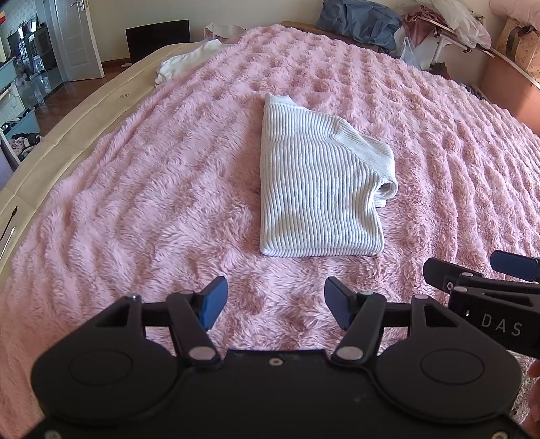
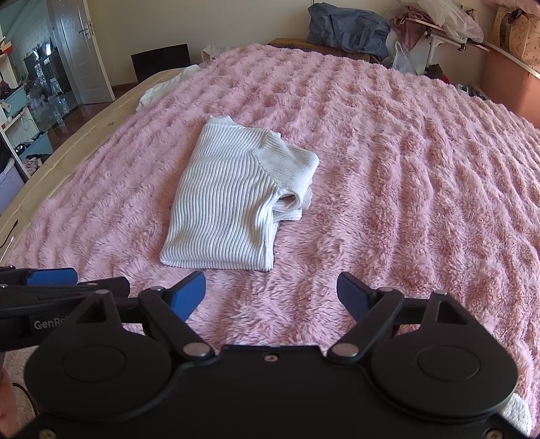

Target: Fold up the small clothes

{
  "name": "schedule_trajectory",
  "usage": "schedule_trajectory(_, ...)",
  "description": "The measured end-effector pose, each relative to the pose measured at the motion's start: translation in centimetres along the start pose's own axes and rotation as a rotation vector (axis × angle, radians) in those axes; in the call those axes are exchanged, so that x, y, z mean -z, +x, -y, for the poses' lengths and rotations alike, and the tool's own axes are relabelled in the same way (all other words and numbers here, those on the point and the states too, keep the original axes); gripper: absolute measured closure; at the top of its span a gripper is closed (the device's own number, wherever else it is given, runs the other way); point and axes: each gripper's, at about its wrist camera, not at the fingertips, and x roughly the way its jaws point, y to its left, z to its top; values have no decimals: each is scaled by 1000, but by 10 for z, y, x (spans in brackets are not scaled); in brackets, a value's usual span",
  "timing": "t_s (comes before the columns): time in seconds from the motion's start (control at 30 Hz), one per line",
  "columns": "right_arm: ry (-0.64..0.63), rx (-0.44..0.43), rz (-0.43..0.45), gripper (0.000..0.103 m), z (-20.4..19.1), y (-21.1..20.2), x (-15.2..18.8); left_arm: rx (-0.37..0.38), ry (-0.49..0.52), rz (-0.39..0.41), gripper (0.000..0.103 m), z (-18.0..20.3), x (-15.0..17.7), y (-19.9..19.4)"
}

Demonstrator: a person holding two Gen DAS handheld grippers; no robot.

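A small white ribbed sweater (image 1: 314,182) lies folded into a narrow rectangle on the pink fluffy blanket (image 1: 135,189), its sleeve tucked at the right side. It also shows in the right wrist view (image 2: 229,199). My left gripper (image 1: 275,304) is open and empty, hovering over the blanket just short of the sweater's near hem. My right gripper (image 2: 271,297) is open and empty too, close beside the left one, near the hem. Each gripper shows at the edge of the other's view.
A crumpled white garment (image 1: 189,60) lies at the bed's far left edge. A blue bag (image 1: 357,20), plastic bags and boxes stand beyond the bed's far right. The beige bed frame (image 1: 50,145) runs along the left, with a door and shelves beyond.
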Motion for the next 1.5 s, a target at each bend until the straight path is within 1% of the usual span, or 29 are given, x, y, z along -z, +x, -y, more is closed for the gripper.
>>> schedule_trajectory(1.5, -8, -1, 4, 17, -2, -5, -7, -6, 4, 8, 36, 3, -2, -2)
